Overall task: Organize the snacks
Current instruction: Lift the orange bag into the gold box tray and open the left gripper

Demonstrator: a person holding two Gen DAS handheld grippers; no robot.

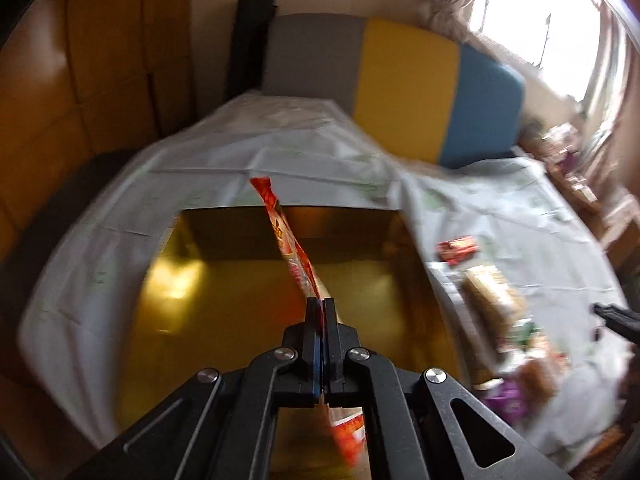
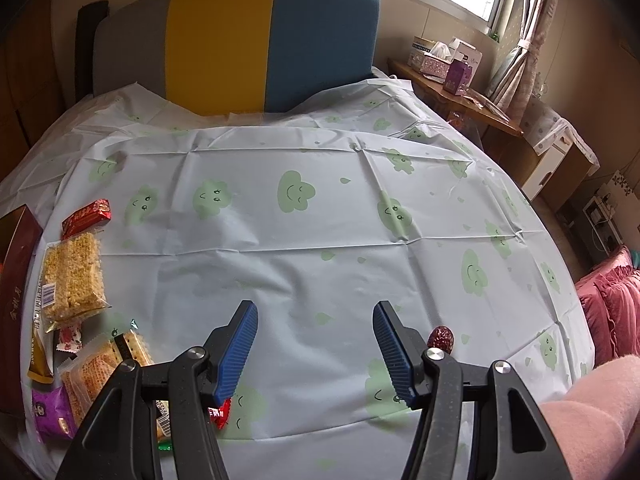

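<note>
My left gripper (image 1: 319, 305) is shut on an orange-red snack packet (image 1: 290, 240), which stands edge-on above the gold-lined box (image 1: 224, 304). The box lies open on the cloud-print cloth, and the packet hangs over its inside. My right gripper (image 2: 315, 322) hovers open over bare cloth with nothing between its blue pads (image 2: 240, 344). To its left lie several snacks: a red packet (image 2: 86, 216), a yellow puffed-rice bar (image 2: 74, 274), a cracker pack (image 2: 100, 372), a purple sachet (image 2: 50, 412). A red date (image 2: 441, 337) sits beside the right finger.
The dark red side of the box (image 2: 16, 264) shows at the left edge of the right wrist view. A grey, yellow and blue headboard (image 2: 224, 40) stands behind the cloth. A wooden side table (image 2: 460, 100) with tissue boxes is at the right. A pink sleeve (image 2: 588, 420) fills the lower right corner.
</note>
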